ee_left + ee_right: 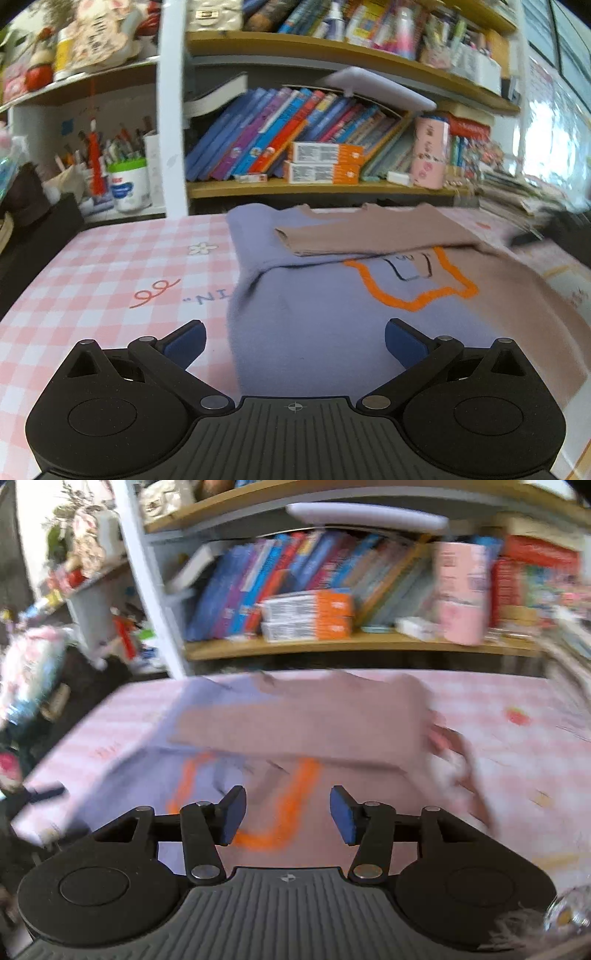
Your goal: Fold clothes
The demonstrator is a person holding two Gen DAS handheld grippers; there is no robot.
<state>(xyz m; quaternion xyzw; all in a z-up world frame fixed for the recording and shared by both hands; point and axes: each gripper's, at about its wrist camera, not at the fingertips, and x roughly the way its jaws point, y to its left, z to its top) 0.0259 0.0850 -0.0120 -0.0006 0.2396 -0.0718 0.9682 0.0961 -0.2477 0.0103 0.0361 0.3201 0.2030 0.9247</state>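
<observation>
A sweater (314, 325), lavender on the left and tan-pink on the right with an orange outline design (410, 291), lies on the pink checked tablecloth (103, 266). Its tan sleeve (369, 232) is folded across the chest. My left gripper (295, 343) is wide open and empty over the sweater's near left edge. In the blurred right wrist view the same sweater (295, 716) lies ahead, and my right gripper (288, 816) is open and empty above the orange design (291, 805).
A bookshelf (317, 188) with leaning books, orange boxes (325, 162) and a pink tin (430, 151) stands behind the table. Pen pots (129, 184) stand at the back left. Stacked papers (517, 192) lie at the far right.
</observation>
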